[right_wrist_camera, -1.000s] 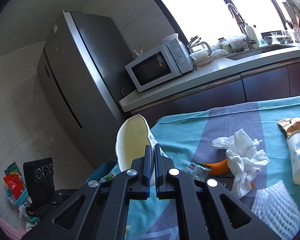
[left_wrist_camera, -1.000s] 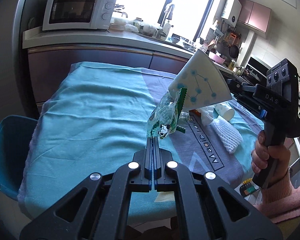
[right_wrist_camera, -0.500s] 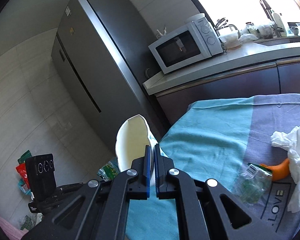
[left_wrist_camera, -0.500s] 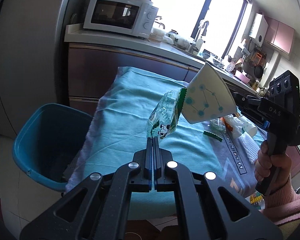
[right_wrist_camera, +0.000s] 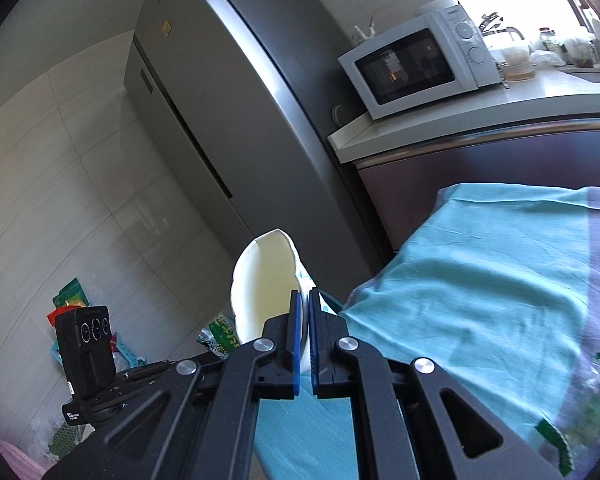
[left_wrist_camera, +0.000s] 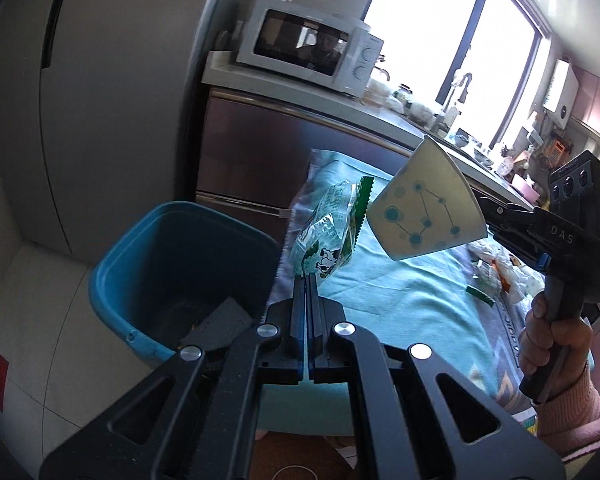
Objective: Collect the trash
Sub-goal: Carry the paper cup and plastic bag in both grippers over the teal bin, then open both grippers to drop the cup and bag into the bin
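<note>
Wrapper [left_wrist_camera: 332,232], green and clear, pinched in my left gripper [left_wrist_camera: 307,280], held up beside the blue bin [left_wrist_camera: 140,240] at the table's [left_wrist_camera: 400,300] edge; my right gripper [right_wrist_camera: 305,304] is clamped on a flattened paper cup [right_wrist_camera: 260,280] alongside it

In the left wrist view the blue bin [left_wrist_camera: 172,264] is partly covered by the left gripper [left_wrist_camera: 307,280], so its near rim and most of its dark contents cannot be made out, and the trash left on the tablecloth [left_wrist_camera: 412,304] behind the right gripper [left_wrist_camera: 496,220] is too small to name. The person's hand [left_wrist_camera: 556,344] and pink sleeve [left_wrist_camera: 580,412] run off the right edge. In the right wrist view the crushed paper cup [right_wrist_camera: 260,284] hides its printed side, and the green wrappers [right_wrist_camera: 596,384] at the lower right are blurred and cut by the edge
</note>
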